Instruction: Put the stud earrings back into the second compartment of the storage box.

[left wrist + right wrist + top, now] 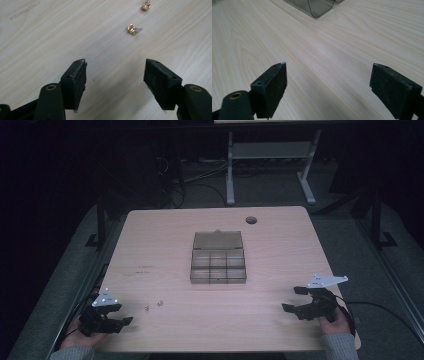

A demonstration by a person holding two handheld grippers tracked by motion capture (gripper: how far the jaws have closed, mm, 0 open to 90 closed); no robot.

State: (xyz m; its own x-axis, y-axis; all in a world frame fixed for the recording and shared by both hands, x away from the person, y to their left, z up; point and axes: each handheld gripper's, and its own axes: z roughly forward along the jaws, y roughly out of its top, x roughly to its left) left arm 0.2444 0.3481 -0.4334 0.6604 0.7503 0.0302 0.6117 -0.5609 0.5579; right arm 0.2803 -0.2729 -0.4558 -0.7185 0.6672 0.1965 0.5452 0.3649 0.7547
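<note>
Clear compartment box (218, 263) mid-table (150, 235), lid up, well apart from both grippers. Two small gold pieces (132, 29) on bare wood just ahead of left gripper (115, 82). Jaws wide on left and on right gripper (328, 91), holding and touching nothing.

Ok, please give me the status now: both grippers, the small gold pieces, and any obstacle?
Left gripper open, empty. Right gripper open, empty. Two gold pieces on table, ahead of left jaws, untouched. Compartment box mid-table, lid open. Path clear.
</note>
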